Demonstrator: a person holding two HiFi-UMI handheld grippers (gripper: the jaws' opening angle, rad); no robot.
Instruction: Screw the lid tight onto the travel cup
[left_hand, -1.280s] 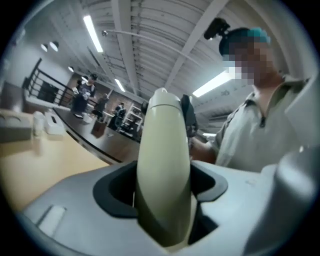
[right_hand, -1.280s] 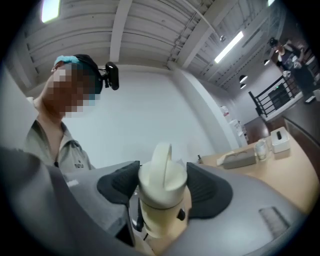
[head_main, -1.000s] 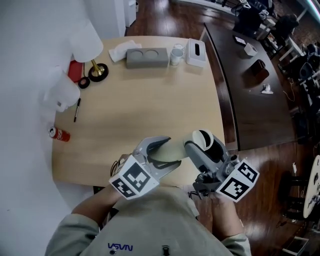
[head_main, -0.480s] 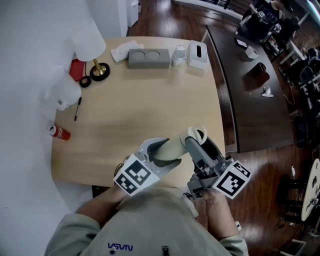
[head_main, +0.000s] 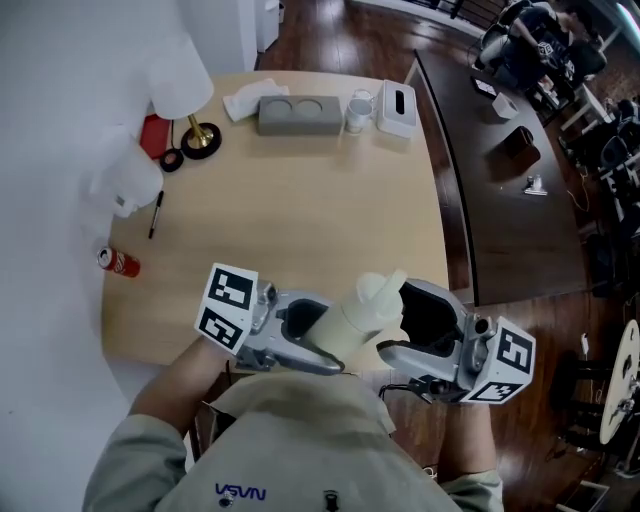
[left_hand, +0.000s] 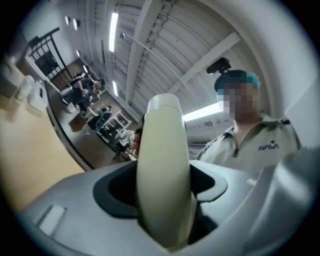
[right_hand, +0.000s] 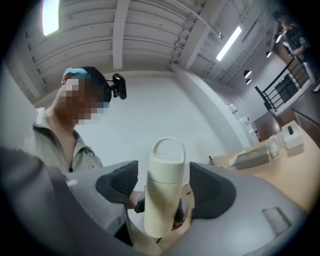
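Travel cup (head_main: 352, 315), cream and smooth-walled, hangs over the near edge of the table (head_main: 300, 200) at the lower centre of the head view. Its lid (head_main: 380, 288), topped by a loop handle, is already seated. The left gripper (head_main: 322, 335) clamps the body around its middle. The right gripper (head_main: 398, 320) faces it from the lower right; its jaws have just been opening and stand wide on either side of the cup, with clear gaps and no contact.

The cup looks stiff and fairly light but probably slippery. The body calls for a firm squeeze at mid-height, and the lid for a grip on its straight side below the loop, not on the loop itself.

Both hands sit low in the frame, close to the person's chest. The grippers point toward each other roughly level, and the left one's marker cube (head_main: 226, 306) is turned toward the upper left.
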